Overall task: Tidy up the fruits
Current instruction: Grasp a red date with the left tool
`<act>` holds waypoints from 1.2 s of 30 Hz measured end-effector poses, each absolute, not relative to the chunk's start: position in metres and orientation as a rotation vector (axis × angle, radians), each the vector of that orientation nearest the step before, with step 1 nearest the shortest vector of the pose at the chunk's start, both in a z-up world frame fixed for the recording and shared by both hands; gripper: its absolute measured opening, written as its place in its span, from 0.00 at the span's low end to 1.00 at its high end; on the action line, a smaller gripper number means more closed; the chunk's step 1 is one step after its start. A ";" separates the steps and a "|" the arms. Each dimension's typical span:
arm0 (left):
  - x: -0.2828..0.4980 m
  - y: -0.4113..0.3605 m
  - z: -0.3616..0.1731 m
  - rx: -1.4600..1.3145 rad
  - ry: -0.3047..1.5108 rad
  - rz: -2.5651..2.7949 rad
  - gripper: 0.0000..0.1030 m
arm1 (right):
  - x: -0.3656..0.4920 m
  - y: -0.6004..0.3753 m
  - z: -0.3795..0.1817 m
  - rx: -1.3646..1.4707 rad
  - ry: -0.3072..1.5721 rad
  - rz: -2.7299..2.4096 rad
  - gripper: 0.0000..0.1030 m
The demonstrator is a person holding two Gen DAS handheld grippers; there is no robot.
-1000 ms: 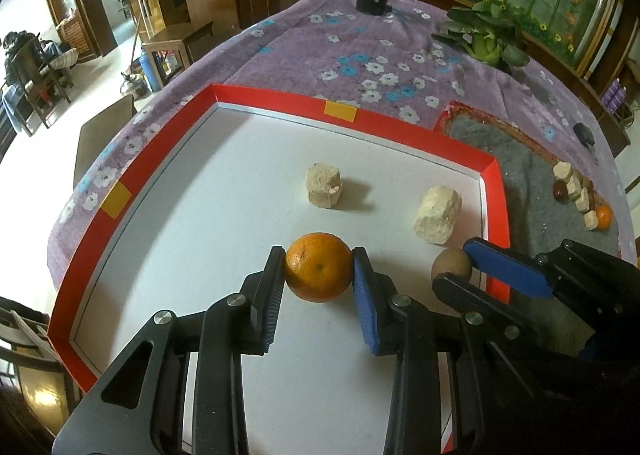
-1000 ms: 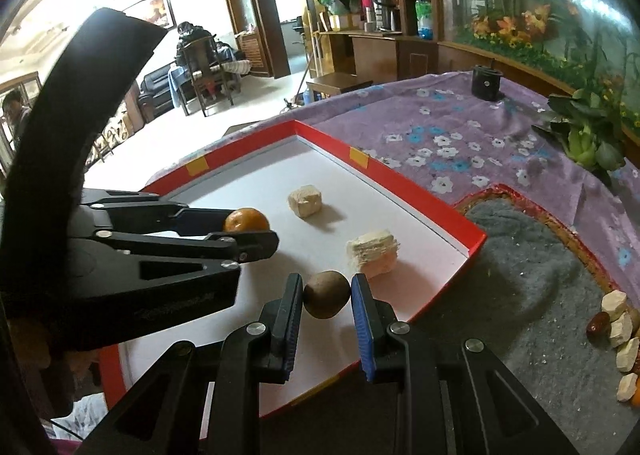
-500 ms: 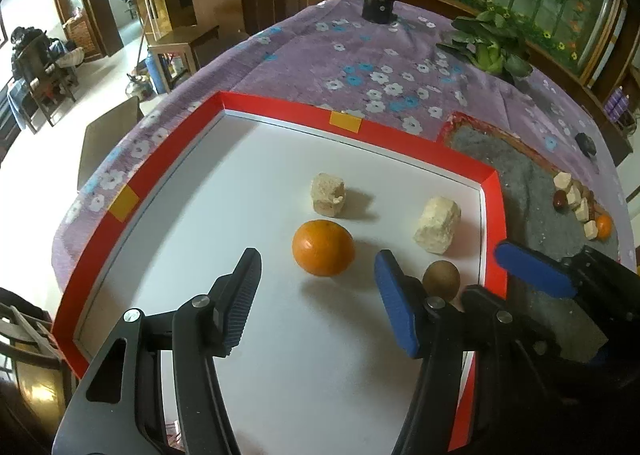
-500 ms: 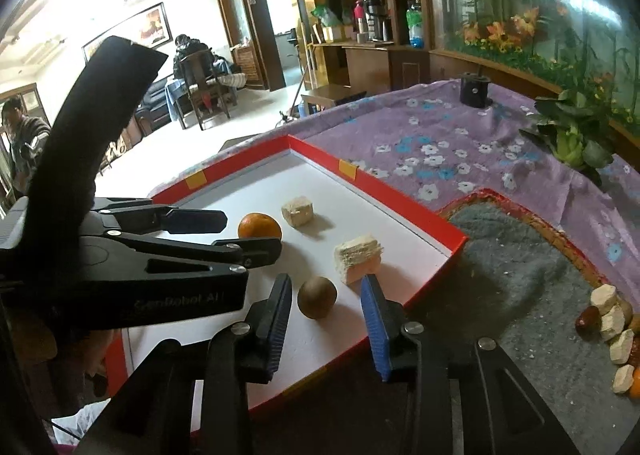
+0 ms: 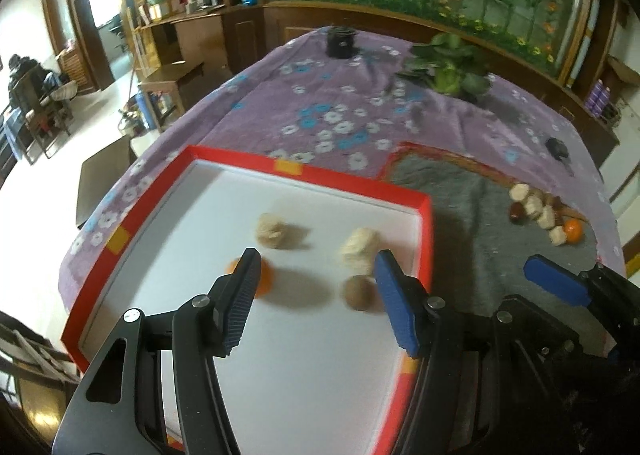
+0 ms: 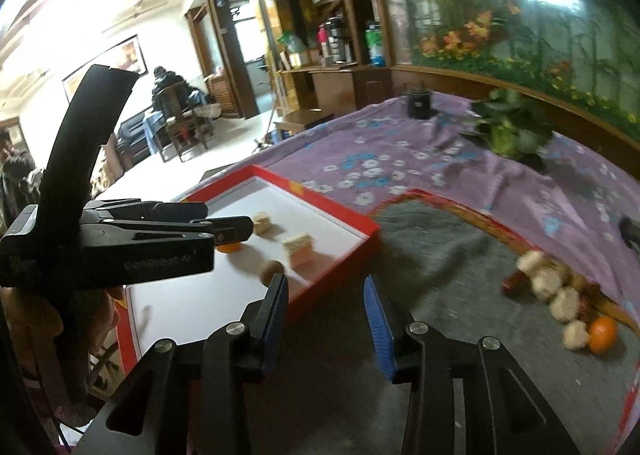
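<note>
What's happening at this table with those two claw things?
A person is sorting fruit with a hand-held claw in each hand. The left claw and right claw have both just been opening, and nothing is between their pads. An orange and a brown kiwi-like fruit lie in the red-rimmed tray beside two pale chunks. More fruit pieces, including a small orange, wait on the grey mat.

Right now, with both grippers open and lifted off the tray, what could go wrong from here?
1. The orange and kiwi lie loose on the smooth white floor of the red tray; being round, either might roll if the tray is bumped.
2. The left gripper and right gripper hang close side by side and could clash.
3. The view is blurred, so aiming at the pile on the grey mat may be off.
</note>
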State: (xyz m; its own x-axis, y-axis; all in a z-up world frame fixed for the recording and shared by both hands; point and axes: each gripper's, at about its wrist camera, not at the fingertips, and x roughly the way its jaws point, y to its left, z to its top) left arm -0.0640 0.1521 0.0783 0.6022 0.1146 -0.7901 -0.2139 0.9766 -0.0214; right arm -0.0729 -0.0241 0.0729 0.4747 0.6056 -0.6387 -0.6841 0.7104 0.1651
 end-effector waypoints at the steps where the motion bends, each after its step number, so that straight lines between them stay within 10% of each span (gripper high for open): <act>1: -0.063 0.146 0.079 -0.115 0.904 0.178 0.58 | -0.073 -0.028 0.074 -0.117 0.730 0.780 0.37; 36: 0.075 -0.026 0.022 0.023 1.121 -0.198 0.57 | -0.045 -0.209 0.053 0.059 0.758 0.494 0.38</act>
State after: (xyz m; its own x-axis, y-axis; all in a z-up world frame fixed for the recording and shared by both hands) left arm 0.0745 -0.0260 0.0220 0.4190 -0.1466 -0.8961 0.1692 0.9822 -0.0816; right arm -0.0455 -0.2088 0.0531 0.6184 0.4498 -0.6445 -0.4079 0.8846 0.2260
